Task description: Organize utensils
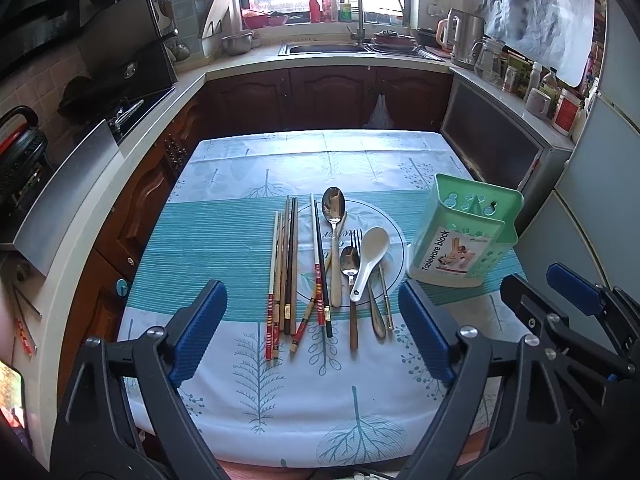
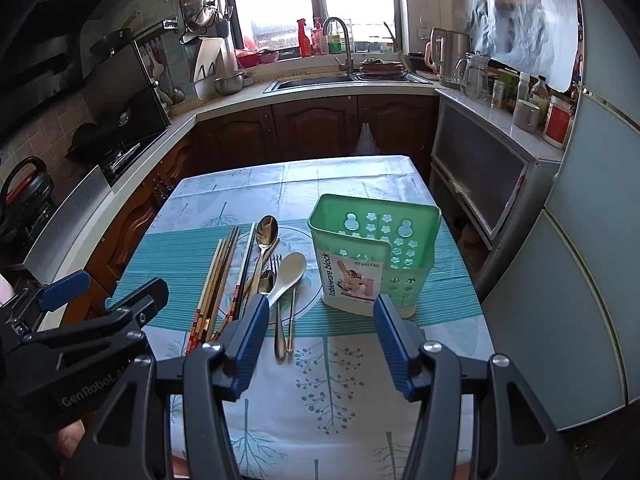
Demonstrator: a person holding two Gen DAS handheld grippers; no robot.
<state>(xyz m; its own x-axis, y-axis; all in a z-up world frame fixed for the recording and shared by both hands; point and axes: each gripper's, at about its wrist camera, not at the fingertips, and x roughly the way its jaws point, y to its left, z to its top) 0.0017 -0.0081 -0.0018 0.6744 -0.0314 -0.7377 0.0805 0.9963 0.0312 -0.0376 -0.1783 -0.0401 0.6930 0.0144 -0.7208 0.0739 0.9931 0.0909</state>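
Green plastic made up the tall utensil holder [image 2: 374, 256], which stood upright on the table's leaf-print blue and white tablecloth [image 1: 224, 240]. It had little flower-shaped holes in its walls and a white label on the front. Nothing could be seen poking out of its top.

Just left of the holder lay a row of utensils, all flat on the cloth and all pointing the same way. Closest to the holder was a white ceramic soup spoon [image 1: 370, 258]. Beside it, on the side away from the holder, lay a small shiny metal spoon with a brown handle [image 1: 350, 280], and next came a big shiny metal spoon [image 1: 335, 224]. A metal fork [image 1: 366, 248] lay partly under the white spoon. Farthest from the holder sat a bunch of long chopsticks [image 1: 286, 268] in wood, black and white, some with red bands near the ends. A few of them crossed over each other.

The left gripper [image 1: 312, 336] hung over the near part of the cloth, left of the holder, with its blue fingers [image 1: 200, 336] wide apart and nothing between them. The right gripper [image 2: 318, 344] hung just in front of the holder. Its blue fingers [image 2: 394, 344] were apart too, and they held nothing.
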